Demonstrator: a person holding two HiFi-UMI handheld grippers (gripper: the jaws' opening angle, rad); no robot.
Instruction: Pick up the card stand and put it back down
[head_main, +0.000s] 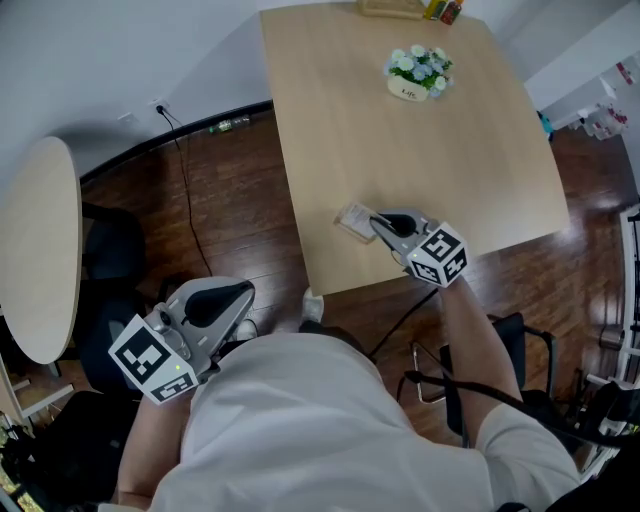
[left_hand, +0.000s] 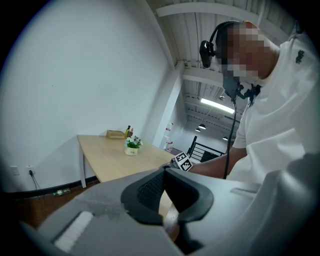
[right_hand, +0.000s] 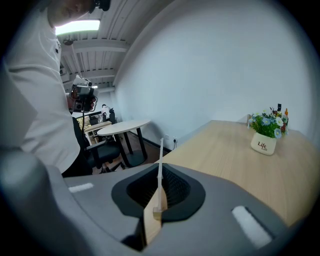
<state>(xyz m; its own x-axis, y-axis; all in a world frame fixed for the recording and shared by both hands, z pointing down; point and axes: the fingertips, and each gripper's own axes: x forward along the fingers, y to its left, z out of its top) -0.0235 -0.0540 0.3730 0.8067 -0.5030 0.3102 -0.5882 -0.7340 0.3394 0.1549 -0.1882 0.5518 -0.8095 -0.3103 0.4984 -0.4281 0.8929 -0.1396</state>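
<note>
A light wooden bench (head_main: 400, 150) stands on dark floorboards beside a white wall. The right claw (head_main: 381, 224) is clenched on the card stand (head_main: 355, 220). The stand's wooden base and thin clear plate are pinched edge-on between the jaws, close to the bench's near edge. Contact between stand and bench top cannot be determined. The left claw (left_hand: 163, 175) is closed and empty, held off the bench beside the person's torso. A flower pot (head_main: 418, 73) sits well apart, toward the far edge.
</note>
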